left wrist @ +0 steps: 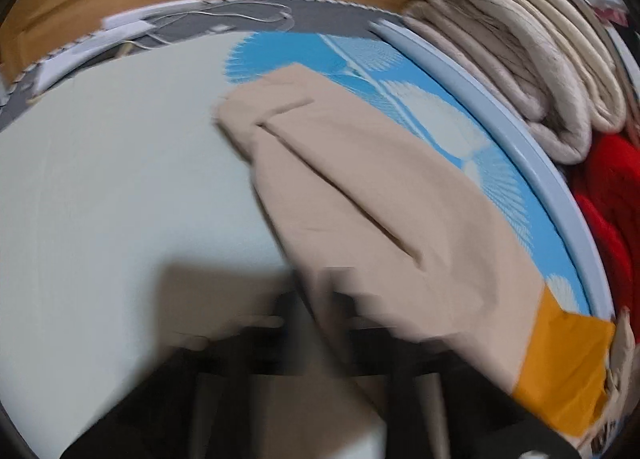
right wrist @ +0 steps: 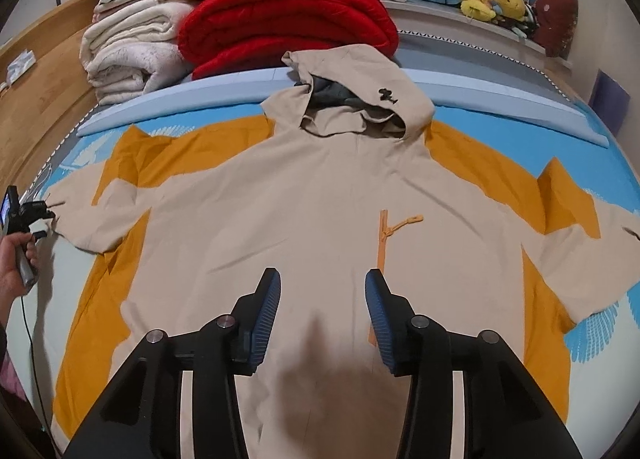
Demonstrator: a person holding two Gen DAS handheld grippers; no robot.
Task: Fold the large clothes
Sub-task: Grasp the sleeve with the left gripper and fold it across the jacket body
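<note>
Lying: beige and orange hooded jacket [right wrist: 304,195] spread flat on the bed [right wrist: 500,127], sleeves out, hood toward the red blanket [right wrist: 288,11].
Left gripper [right wrist: 40,215]: fingers closed on the sleeve cuff.
Right gripper [right wrist: 322,299]: fingers parted above the jacket front, holding nothing.

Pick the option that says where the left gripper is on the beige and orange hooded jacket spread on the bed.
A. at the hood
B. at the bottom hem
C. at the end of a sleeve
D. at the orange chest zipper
C: the left gripper sits at the cuff of the beige and orange hooded jacket.
</note>
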